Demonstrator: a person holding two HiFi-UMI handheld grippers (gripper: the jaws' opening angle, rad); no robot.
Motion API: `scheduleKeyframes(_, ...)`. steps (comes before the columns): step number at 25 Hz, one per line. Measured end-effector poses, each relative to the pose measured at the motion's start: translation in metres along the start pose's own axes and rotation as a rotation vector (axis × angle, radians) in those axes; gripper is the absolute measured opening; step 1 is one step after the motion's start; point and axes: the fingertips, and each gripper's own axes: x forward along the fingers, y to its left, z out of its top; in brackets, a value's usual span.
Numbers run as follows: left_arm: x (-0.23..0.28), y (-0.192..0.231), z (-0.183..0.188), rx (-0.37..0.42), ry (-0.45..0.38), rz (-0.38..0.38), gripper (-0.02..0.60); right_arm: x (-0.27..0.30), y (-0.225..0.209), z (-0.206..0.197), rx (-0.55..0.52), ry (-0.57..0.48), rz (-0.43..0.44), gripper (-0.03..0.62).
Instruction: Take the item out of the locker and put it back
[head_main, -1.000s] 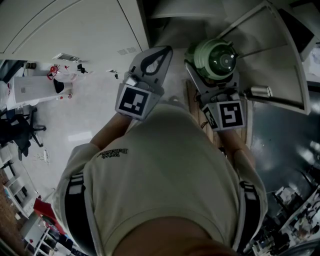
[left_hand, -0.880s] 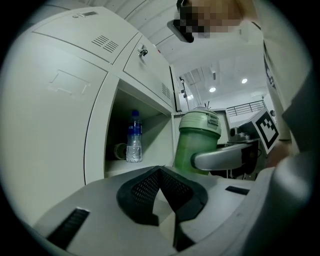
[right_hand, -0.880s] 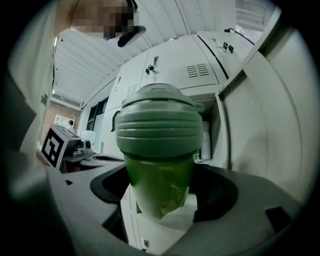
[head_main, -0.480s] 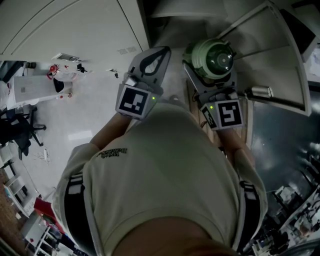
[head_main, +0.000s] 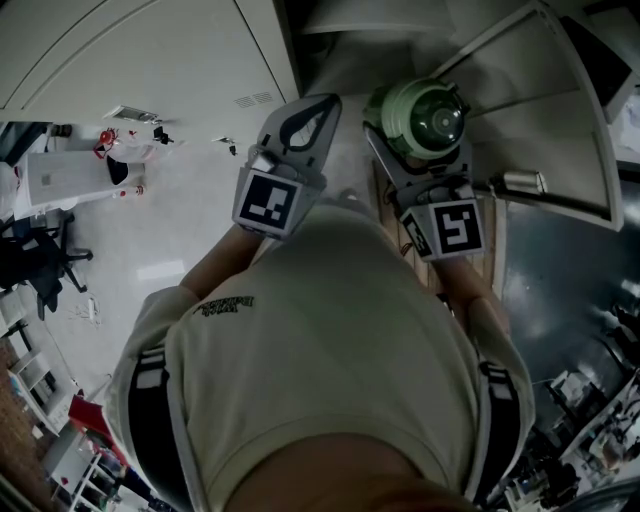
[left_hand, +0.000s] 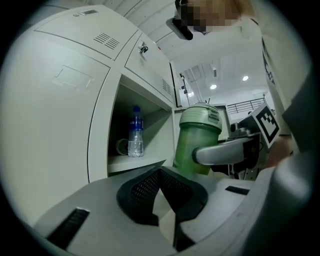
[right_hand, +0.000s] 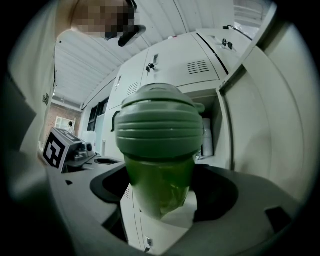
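A green shaker bottle (head_main: 422, 118) with a ribbed lid stands upright in front of the open locker. My right gripper (head_main: 420, 140) is shut on it, with the bottle's body (right_hand: 159, 165) filling the gap between the jaws. In the left gripper view the same bottle (left_hand: 197, 140) hangs just outside the open compartment (left_hand: 131, 162), and a grey finger (left_hand: 220, 152) of the right gripper crosses its side. My left gripper (head_main: 325, 102) stays beside it to the left. It is shut, its tips meet (left_hand: 160, 171), and it holds nothing.
A clear water bottle (left_hand: 135, 132) and a small round object (left_hand: 121, 146) stand on the compartment's shelf. The locker door (head_main: 560, 110) swings open to the right. Closed locker doors (head_main: 130, 50) run to the left. An office chair (head_main: 40, 265) stands on the floor at the far left.
My right gripper has shifted the green bottle slightly to the left. The left gripper has barely moved.
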Motion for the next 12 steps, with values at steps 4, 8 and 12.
scheduleKeyframes(4, 0.001, 0.000, -0.001, -0.004, 0.006, 0.003, 0.014, -0.001, -0.001, -0.004, -0.001, 0.024, -0.003, 0.393)
scheduleKeyframes(8, 0.002, 0.000, -0.003, -0.001, 0.017, 0.013, 0.014, 0.000, -0.004, -0.003, 0.011, 0.008, -0.011, 0.393)
scheduleKeyframes(12, 0.011, 0.006, -0.004, -0.006, 0.034, 0.032, 0.014, 0.007, -0.012, -0.006, 0.022, 0.026, -0.022, 0.393)
